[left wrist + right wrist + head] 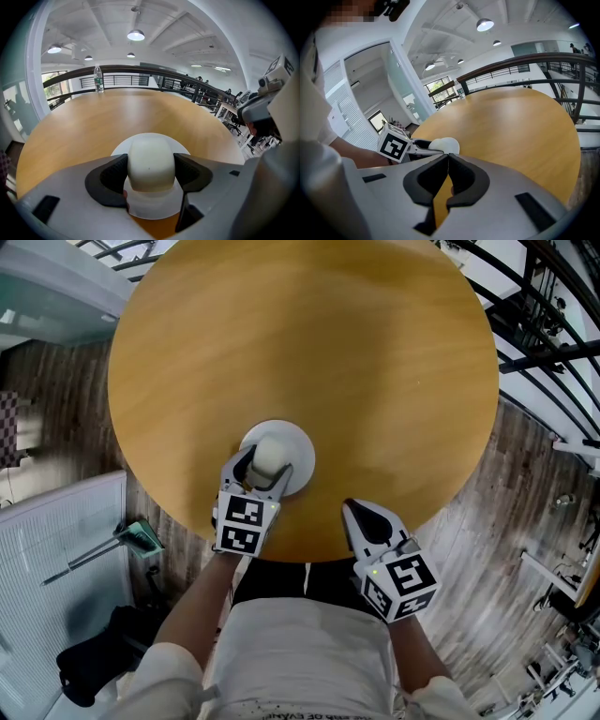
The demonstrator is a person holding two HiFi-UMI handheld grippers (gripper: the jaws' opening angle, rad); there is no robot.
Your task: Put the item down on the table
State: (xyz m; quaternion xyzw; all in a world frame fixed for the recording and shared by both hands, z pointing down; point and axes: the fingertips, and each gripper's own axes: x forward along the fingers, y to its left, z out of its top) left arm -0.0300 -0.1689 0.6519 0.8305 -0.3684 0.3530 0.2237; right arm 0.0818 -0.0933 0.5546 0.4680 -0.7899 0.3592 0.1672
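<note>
The item [272, 456] is a cream-white rounded piece on a wide round white base [150, 211]. It is over the near part of the round wooden table [309, 343]. My left gripper [267, 463] is shut on its rounded top, and both dark pads [110, 176] press its sides. I cannot tell whether the base touches the tabletop. My right gripper [353, 509] hovers at the table's near edge, to the right of the item. It is shut with nothing between its jaws [447, 157]. From the right gripper view the item [445, 145] shows to the left, beside the left gripper's marker cube [395, 145].
A clear water bottle [98, 78] stands at the table's far edge. A black metal railing [548, 329] runs past the table on the right. A white slatted panel [56, 549] and a green dustpan [142, 536] are on the wood floor at the left.
</note>
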